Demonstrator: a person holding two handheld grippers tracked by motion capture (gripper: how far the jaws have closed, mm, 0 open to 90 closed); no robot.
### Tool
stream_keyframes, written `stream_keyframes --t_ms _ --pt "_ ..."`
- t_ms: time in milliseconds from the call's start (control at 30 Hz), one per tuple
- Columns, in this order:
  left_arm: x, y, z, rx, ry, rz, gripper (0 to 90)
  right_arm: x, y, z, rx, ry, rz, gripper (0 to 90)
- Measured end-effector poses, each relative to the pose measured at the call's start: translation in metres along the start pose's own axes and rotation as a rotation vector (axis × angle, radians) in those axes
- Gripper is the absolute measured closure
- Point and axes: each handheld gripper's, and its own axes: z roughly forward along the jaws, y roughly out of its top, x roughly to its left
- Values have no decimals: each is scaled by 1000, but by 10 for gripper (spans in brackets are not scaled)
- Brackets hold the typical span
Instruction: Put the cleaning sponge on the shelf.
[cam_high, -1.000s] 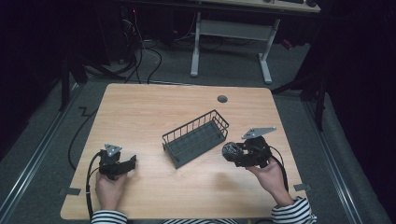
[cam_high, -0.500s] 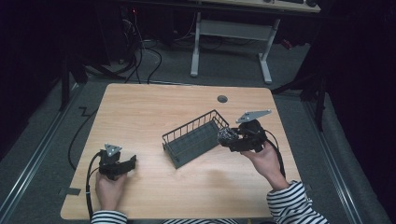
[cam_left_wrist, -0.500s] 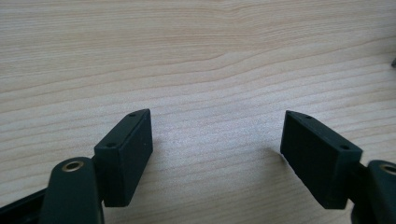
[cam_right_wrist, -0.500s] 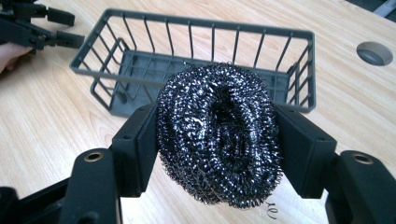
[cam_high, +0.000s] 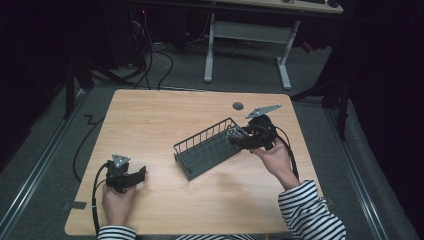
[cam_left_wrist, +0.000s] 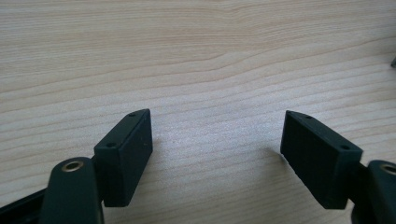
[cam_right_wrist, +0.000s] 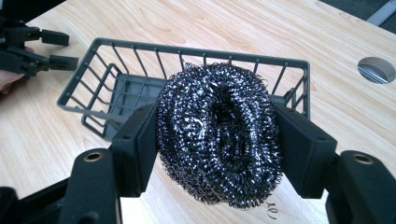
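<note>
Right gripper has its 2 jaws clamped on the scourer, held up over the basket's right end, near the desk's right edge, so it looks lined up to drop in. Left gripper sits parked by the front-left corner, jaws apart, nothing between them, probably just keeping clear.

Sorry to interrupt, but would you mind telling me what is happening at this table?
A person works with two tools. The right hand-held gripper clamps a round steel-wool scouring pad at the near end of a dark grey wire basket. The left hand-held gripper rests open on the light wooden table, holding nothing.
</note>
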Motion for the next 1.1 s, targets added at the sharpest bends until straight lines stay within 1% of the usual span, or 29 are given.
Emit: stream_keyframes --t_ms 67,100,167,200,233,400,533,567,667,733,800,867,900,933,1100 --pt "0 0 0 0 -1 0 256 -1 1 2 0 -2 -4 358" --pt "0 0 0 0 -1 0 256 -1 3 4 5 -1 4 358" --pt "0 0 0 0 -1 0 256 -3 5 8 11 1 5 358" --pt "0 0 0 0 -1 0 256 -4 8 13 16 2 7 358" --pt "0 0 0 0 -1 0 256 -4 8 13 16 2 7 358" --pt "0 0 0 0 -3 -1 255 -5 12 28 37 2 12 358" --pt "0 0 0 -1 -4 -1 255 -5 14 40 64 -10 13 358" --pt "0 0 0 -1 -4 -1 255 -5 14 40 64 -10 13 358" --pt "0 0 0 -1 -5 0 255 -7 16 51 76 -17 25 357" --pt "0 0 0 0 -5 0 255 -7 16 53 80 -19 26 357" --pt "0 0 0 -1 -6 0 255 -8 18 61 93 -31 30 356" --pt "0 0 0 -1 -6 0 255 -9 18 66 100 -34 32 356" --pt "0 0 0 -1 -6 0 255 -9 18 66 100 -34 32 356" --pt "0 0 0 -1 -6 0 255 -10 18 72 108 -37 45 355" --pt "0 0 0 -1 -7 0 255 -13 18 80 123 -48 50 354"
